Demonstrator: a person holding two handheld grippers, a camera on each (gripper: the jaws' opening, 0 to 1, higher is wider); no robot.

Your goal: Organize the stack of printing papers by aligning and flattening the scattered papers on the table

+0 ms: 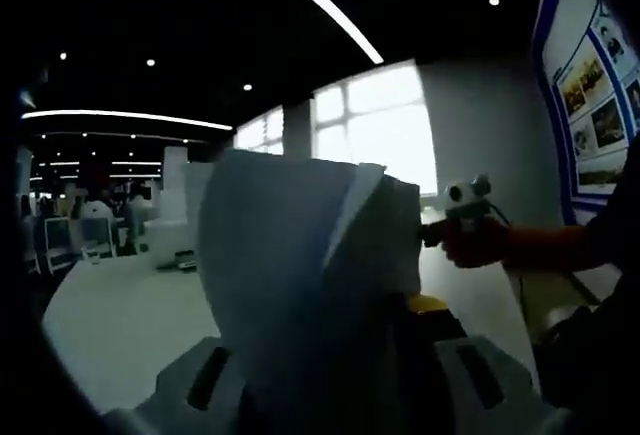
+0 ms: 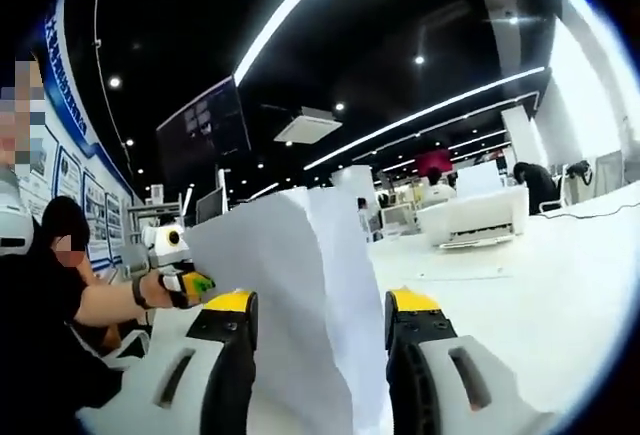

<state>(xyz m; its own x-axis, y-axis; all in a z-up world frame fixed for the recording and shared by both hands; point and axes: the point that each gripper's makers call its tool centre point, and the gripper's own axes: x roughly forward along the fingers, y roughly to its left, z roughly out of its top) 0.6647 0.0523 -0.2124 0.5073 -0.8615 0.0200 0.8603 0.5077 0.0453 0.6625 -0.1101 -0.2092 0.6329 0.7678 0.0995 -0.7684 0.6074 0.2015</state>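
In the left gripper view, a stack of printing papers [image 1: 300, 275] stands upright and rises between the left gripper's [image 1: 330, 375] grey jaws, which appear clamped on its lower edge, though the sheets hide the jaw tips. The stack is bowed, with one sheet peeling away at its top right corner. At the stack's right edge the right gripper [image 1: 440, 230] meets the paper, held by a hand in an orange glove [image 1: 480, 240]. Behind lies the white worktop [image 1: 110, 325], with bright windows [image 1: 380, 125] beyond it and a blue-framed poster board [image 1: 595, 85] on the wall at right; its photographs are too small for any writing to be read.

In the right gripper view, the same papers [image 2: 300, 295] stand on edge between the right gripper's [image 2: 320, 305] yellow-tipped jaws, which sit wide apart on either side of the stack without pinching it. The left gripper [image 2: 185, 285] grips the stack's far left edge, carried by a person's hand. A white printer [image 2: 475, 217] sits toward the far edge of the worktop [image 2: 540, 305]. No brand or label is legible on it.
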